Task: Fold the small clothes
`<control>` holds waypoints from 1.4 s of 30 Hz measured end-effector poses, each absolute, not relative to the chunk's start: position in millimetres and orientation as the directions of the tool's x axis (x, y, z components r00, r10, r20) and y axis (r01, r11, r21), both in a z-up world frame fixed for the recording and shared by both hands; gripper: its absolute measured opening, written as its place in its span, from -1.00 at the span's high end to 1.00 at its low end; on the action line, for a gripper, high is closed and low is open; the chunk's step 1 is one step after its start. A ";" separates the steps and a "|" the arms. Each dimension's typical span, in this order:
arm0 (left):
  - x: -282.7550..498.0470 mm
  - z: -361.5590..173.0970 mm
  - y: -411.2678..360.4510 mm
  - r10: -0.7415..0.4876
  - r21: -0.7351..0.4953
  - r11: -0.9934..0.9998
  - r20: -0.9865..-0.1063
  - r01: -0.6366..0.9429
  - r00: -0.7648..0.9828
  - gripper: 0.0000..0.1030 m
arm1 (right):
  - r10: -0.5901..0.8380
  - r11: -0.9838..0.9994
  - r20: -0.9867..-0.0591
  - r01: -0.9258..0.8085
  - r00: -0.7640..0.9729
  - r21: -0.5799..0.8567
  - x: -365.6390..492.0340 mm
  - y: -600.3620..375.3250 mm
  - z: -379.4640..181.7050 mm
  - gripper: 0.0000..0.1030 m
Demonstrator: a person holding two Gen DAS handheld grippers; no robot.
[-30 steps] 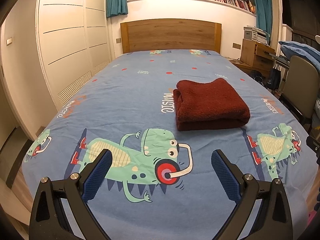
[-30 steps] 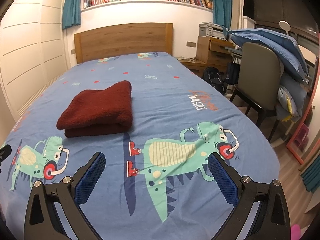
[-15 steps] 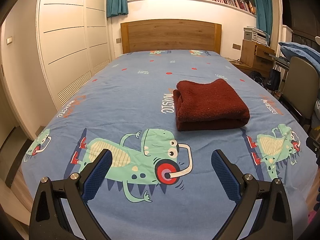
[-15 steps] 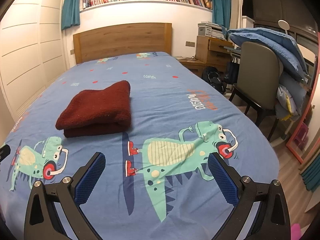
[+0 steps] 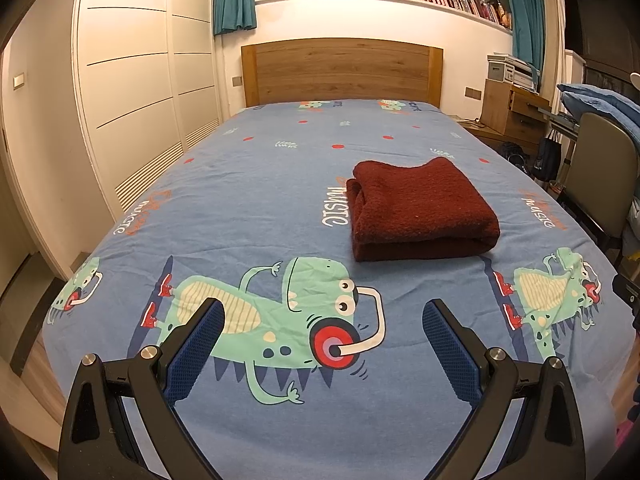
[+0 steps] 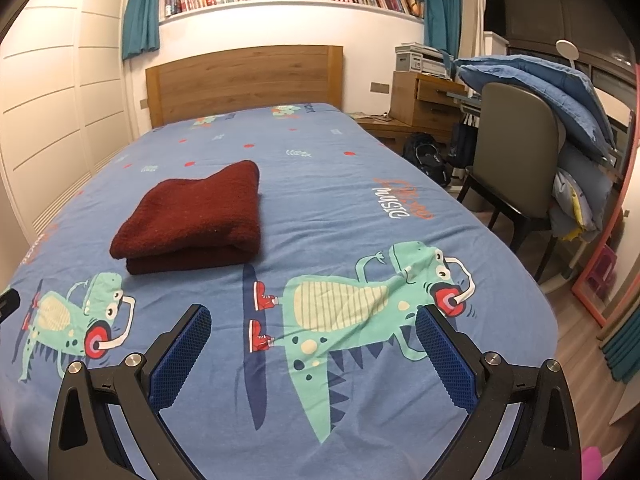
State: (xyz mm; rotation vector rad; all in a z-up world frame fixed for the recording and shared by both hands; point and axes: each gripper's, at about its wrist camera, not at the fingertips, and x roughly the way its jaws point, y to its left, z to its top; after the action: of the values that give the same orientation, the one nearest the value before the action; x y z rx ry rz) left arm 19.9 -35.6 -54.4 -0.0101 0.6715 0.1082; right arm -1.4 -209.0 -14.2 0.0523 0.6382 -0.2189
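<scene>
Dark red folded garment (image 5: 420, 208), laid flat mid-bed on a blue sheet (image 5: 248, 184); thick folded edge faced toward the foot, long axis set roughly across the bed. "music" is printed on the sheet beside it. Left gripper (image 5: 322, 334) and right gripper (image 6: 314, 338): jaws spread wide, nothing held, well apart from the garment.

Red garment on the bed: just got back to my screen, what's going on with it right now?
Nothing is handling it at the moment. The red garment lies folded in a neat stack on the blue bedsheet, untouched. The left gripper and right gripper are both open and empty, held above the near end of the bed, short of the garment. Going by how it lies, the fold looks done.
</scene>
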 end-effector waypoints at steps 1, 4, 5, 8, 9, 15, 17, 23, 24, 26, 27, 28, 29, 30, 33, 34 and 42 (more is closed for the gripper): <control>19.8 -54.5 -35.5 0.096 0.025 0.994 -0.621 -0.103 0.777 -0.90 | -0.187 0.975 -0.595 0.219 0.781 -0.018 -1.4 -209.4 -14.0 -0.99; 19.8 -54.5 -35.6 0.096 0.024 0.994 -0.621 -0.103 0.778 -0.90 | -0.187 0.975 -0.593 0.222 0.784 -0.014 -1.1 -210.9 -13.4 -0.99; 19.8 -54.2 -36.0 0.096 0.024 0.994 -0.620 -0.103 0.779 -0.90 | -0.186 0.975 -0.593 0.221 0.784 -0.013 -1.4 -211.4 -14.1 -0.99; 19.5 -54.2 -35.3 0.096 0.024 0.994 -0.619 -0.103 0.779 -0.90 | -0.183 0.976 -0.592 0.217 0.785 -0.014 -1.4 -211.4 -14.2 -0.99; 19.5 -54.1 -35.5 0.096 0.024 0.994 -0.619 -0.103 0.779 -0.90 | -0.182 0.977 -0.593 0.215 0.785 -0.015 -1.4 -211.3 -14.6 -0.99; 18.3 -52.2 -33.8 0.104 0.028 0.993 -0.615 -0.110 0.781 -0.90 | -0.182 0.976 -0.586 0.219 0.790 -0.007 -5.0 -214.3 -14.6 -0.99; 18.0 -51.9 -32.3 0.107 0.027 0.993 -0.616 -0.115 0.781 -0.90 | -0.183 0.974 -0.586 0.225 0.790 -0.002 -6.5 -216.3 -15.3 -0.99; 16.7 -49.9 -32.4 0.114 0.032 0.992 -0.615 -0.120 0.781 -0.90 | -0.177 0.975 -0.584 0.224 0.792 0.008 -10.2 -218.6 -15.6 -0.99; 16.7 -49.8 -32.7 0.112 0.032 0.993 -0.617 -0.118 0.779 -0.90 | -0.176 0.974 -0.584 0.225 0.793 0.011 -10.7 -219.8 -15.7 -0.99; 15.5 -50.2 -34.3 0.114 0.037 0.993 -0.618 -0.116 0.778 -0.90 | -0.174 0.974 -0.586 0.226 0.791 0.017 -11.6 -221.2 -17.2 -0.99; 15.2 -50.0 -35.3 0.113 0.039 0.993 -0.618 -0.113 0.778 -0.90 | -0.174 0.974 -0.587 0.227 0.791 0.017 -12.1 -220.7 -17.9 -0.99; 14.8 -50.5 -36.3 0.111 0.040 0.993 -0.618 -0.110 0.778 -0.90 | -0.173 0.974 -0.589 0.227 0.789 0.018 -12.5 -221.0 -18.7 -0.99; 14.5 -50.9 -37.9 0.111 0.042 0.993 -0.618 -0.108 0.778 -0.90 | -0.172 0.973 -0.590 0.228 0.789 0.021 -13.1 -221.4 -19.4 -0.99; 14.5 -50.5 -38.9 0.109 0.043 0.994 -0.618 -0.105 0.779 -0.90 | -0.171 0.973 -0.590 0.228 0.789 0.023 -13.5 -221.5 -19.7 -0.99; 13.8 -51.0 -41.6 0.106 0.045 0.994 -0.617 -0.099 0.780 -0.90 | -0.172 0.973 -0.591 0.228 0.788 0.022 -14.7 -221.5 -20.2 -0.99; 13.8 -51.3 -42.5 0.104 0.046 0.994 -0.617 -0.097 0.780 -0.90 | -0.172 0.973 -0.591 0.229 0.788 0.023 -15.0 -221.8 -20.2 -0.99; 13.8 -51.2 -46.0 0.103 0.052 0.995 -0.616 -0.090 0.781 -0.90 | -0.176 0.971 -0.594 0.236 0.785 0.025 -16.0 -224.8 -20.4 -0.99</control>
State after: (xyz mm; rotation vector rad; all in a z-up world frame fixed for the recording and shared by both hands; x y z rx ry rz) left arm 13.8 -46.0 -51.2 0.0199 0.6665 0.1039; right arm -16.0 -224.8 -20.4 0.0994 0.6297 -0.2228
